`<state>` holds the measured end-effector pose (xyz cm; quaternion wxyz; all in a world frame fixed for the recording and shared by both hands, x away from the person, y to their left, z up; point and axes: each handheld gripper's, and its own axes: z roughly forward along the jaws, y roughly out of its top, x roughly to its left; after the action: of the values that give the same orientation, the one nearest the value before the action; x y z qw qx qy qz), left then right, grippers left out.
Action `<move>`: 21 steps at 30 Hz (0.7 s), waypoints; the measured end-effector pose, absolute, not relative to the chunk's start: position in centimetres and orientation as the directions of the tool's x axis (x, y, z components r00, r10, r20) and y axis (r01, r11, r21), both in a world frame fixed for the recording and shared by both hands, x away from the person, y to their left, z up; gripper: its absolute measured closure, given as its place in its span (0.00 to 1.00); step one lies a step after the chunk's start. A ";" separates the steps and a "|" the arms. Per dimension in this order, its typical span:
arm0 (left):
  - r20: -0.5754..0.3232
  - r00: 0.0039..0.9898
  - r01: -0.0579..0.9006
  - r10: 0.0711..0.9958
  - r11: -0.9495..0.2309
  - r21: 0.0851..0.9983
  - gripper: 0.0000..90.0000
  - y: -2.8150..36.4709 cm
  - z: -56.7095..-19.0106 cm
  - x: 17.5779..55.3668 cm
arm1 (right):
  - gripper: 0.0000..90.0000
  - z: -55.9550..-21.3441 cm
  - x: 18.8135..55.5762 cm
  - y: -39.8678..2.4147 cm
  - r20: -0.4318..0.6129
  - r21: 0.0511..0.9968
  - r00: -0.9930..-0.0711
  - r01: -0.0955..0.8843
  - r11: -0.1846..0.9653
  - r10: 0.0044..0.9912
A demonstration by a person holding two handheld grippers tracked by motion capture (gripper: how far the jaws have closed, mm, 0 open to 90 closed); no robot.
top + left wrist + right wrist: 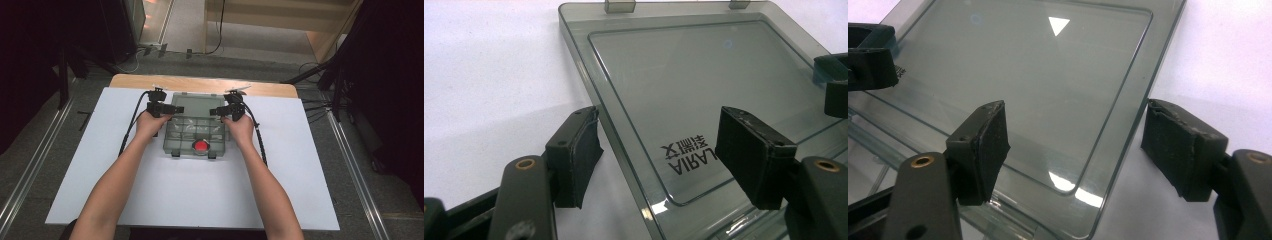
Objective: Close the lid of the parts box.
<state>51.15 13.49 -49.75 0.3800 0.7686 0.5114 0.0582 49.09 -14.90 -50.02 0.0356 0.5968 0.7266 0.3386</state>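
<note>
A smoky clear plastic compartment box [176, 136] sits on the white table cover, its lid [197, 102] swung open and lying flat behind it. A round red object [201, 146] rests in a front compartment. My left gripper [170, 111] is at the lid's left edge. In the left gripper view the lid [684, 75] has its edge between the left gripper's [659, 150] spread pads, untouched. My right gripper [220, 111] is at the lid's right edge. In the right gripper view the right gripper [1078, 145] straddles the lid [1038, 70] corner, pads apart.
The white cover [200, 200] spreads wide around the box, over a wooden table [200, 83]. Two dark latches [175, 154] hang at the box's front edge. Cables trail from both grippers along the forearms. Dark stands and floor rails flank the table.
</note>
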 end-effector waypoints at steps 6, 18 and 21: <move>-0.314 0.478 0.748 0.821 -0.192 0.636 0.38 13.8 -49.7 51.2 | 0.34 -49.9 49.0 -15.0 0.365 0.532 -0.293 0.845 0.060 0.884; -0.334 0.473 0.744 0.815 -0.167 0.647 0.44 14.0 -49.4 51.2 | 0.37 -50.2 49.2 -15.0 0.376 0.574 -0.298 0.818 0.031 0.878; -0.324 0.480 0.735 0.815 -0.172 0.656 0.45 14.0 -49.3 51.1 | 0.39 -50.2 49.3 -15.2 0.383 0.585 -0.303 0.811 0.025 0.872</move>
<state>51.12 14.01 -49.27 0.3957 0.7637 0.5074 0.0510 49.33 -15.15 -50.19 0.0411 0.5888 0.7147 0.3753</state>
